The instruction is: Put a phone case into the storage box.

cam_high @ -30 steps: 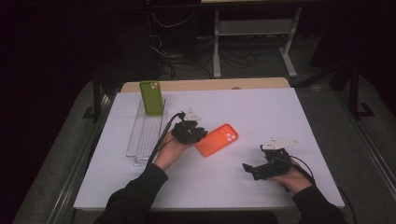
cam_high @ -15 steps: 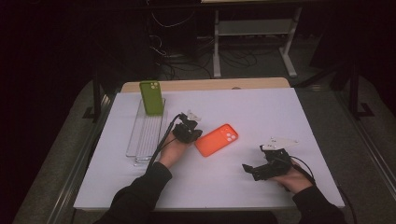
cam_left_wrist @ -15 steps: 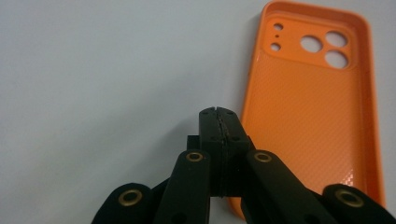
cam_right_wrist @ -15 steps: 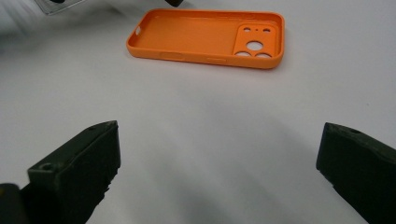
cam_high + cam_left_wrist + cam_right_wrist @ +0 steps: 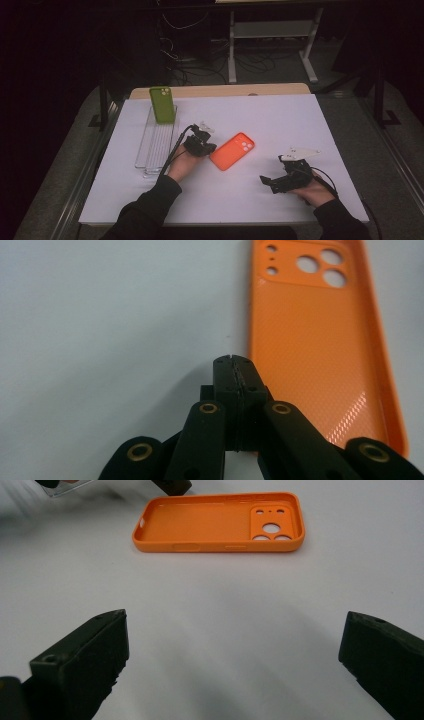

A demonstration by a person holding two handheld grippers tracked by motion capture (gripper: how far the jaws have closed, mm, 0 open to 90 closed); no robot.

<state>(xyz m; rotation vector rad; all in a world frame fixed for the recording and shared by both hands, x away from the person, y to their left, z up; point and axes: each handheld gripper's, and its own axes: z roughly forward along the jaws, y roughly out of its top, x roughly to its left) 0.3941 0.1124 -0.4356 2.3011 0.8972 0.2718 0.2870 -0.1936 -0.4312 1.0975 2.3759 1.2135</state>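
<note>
An orange phone case lies hollow side up in the middle of the white table. My left gripper rests at the case's near-left end. In the left gripper view its jaws are pressed together with nothing between them, just beside the long edge of the case. My right gripper sits low near the table's front right and points towards the case. In the right gripper view its jaws stand wide apart over bare table, with the case farther ahead.
A green phone case stands upright at the far end of a clear slotted rack on the table's left. Dark floor, cables and a metal stand lie beyond the far edge.
The left hand has shifted very slightly beside the orange case. The right hand and the case have kept still.
</note>
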